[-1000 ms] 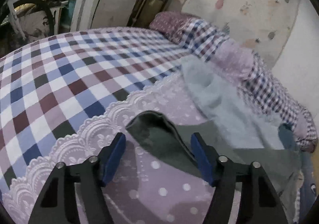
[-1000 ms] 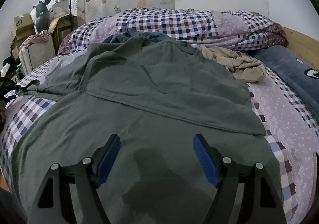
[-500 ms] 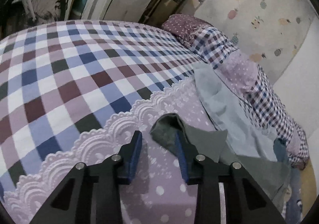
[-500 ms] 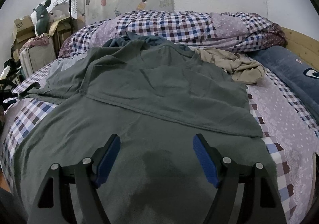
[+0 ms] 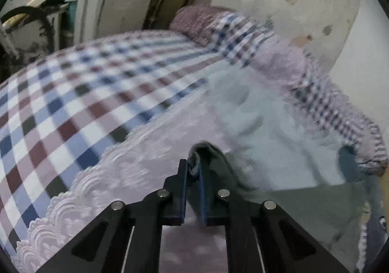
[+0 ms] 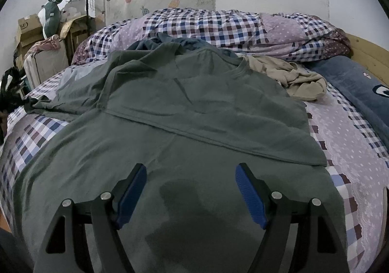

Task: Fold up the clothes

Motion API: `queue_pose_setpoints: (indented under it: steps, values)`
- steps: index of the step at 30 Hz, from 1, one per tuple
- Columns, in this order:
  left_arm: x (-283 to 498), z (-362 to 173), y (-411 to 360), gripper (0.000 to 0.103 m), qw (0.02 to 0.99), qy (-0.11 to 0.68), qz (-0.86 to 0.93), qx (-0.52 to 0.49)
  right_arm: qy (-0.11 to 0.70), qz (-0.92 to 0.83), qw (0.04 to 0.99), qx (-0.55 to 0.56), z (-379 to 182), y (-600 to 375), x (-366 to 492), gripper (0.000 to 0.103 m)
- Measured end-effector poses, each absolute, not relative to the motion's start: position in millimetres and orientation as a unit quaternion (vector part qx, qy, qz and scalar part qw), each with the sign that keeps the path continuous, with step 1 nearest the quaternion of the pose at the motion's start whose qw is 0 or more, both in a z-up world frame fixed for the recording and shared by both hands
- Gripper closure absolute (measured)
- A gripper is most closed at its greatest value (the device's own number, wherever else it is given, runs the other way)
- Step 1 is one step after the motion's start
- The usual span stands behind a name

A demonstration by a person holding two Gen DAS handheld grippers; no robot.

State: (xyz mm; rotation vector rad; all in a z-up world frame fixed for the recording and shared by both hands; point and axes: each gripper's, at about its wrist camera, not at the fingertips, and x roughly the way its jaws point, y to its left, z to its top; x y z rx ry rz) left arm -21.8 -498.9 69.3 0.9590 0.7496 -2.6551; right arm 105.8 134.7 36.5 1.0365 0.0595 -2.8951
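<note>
A dark green T-shirt point(image 6: 194, 112) lies spread across the bed, its right side folded over the middle. In the left wrist view my left gripper point(image 5: 193, 171) is shut on the end of the shirt's green sleeve point(image 5: 209, 151), which bunches up between the blue pads just above the lilac dotted sheet. My right gripper point(image 6: 190, 185) hovers open over the shirt's lower part, nothing between its blue fingers point(image 6: 250, 192). The sleeve stretches off toward the shirt body point(image 5: 316, 205) at the right.
A pale grey garment point(image 5: 255, 112) lies beyond the sleeve. A beige garment point(image 6: 291, 76) and a dark blue one point(image 6: 170, 42) lie crumpled near the rolled checkered duvet point(image 6: 218, 25). A navy pillow point(image 6: 359, 86) sits at the right; boxes and a suitcase point(image 5: 109, 5) stand off the bed.
The left gripper's jaws went from wide open around the sleeve tip to shut on it, and the view is blurred by its motion. The right gripper has stayed open over the shirt.
</note>
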Motion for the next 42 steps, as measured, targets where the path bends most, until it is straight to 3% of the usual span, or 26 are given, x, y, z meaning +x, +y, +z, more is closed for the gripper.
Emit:
queue_pose_setpoints:
  steps: [7, 12, 22, 27, 37, 40, 42]
  values:
    - [-30.4, 175.1, -421.7, 0.095, 0.002, 0.210, -0.938, 0.276, -0.001, -0.942, 0.036, 0.335, 40.6, 140.1, 105.8, 0.024]
    - [-46.3, 250.7, -335.9, 0.095, -0.083, 0.187, -0.944, 0.258, -0.061, -0.941, 0.040, 0.332, 48.0, 158.0, 105.8, 0.024]
    - [-85.6, 305.2, -103.7, 0.095, -0.215, 0.111, -0.929, 0.282, -0.221, -0.924, 0.034, 0.310, 61.7, 221.8, 108.3, 0.024]
    - [-90.7, 282.6, 32.4, 0.095, -0.258, 0.059, -0.911, 0.317, -0.340, -0.894, 0.011, 0.291, 57.1, 277.2, 116.9, 0.024]
    - [-80.5, 121.5, 231.9, 0.093, -0.313, -0.032, -0.820, 0.479, -0.453, -0.847, -0.059, 0.272, 42.3, 354.9, 139.5, 0.024]
    - [-69.4, 103.0, 232.1, 0.087, -0.327, -0.026, -0.795, 0.510, -0.465, -0.839, -0.068, 0.274, 40.0, 365.7, 142.7, 0.024]
    - [-62.0, 93.3, 229.4, 0.068, -0.336, -0.020, -0.780, 0.527, -0.472, -0.835, -0.073, 0.273, 37.4, 371.6, 144.9, 0.024]
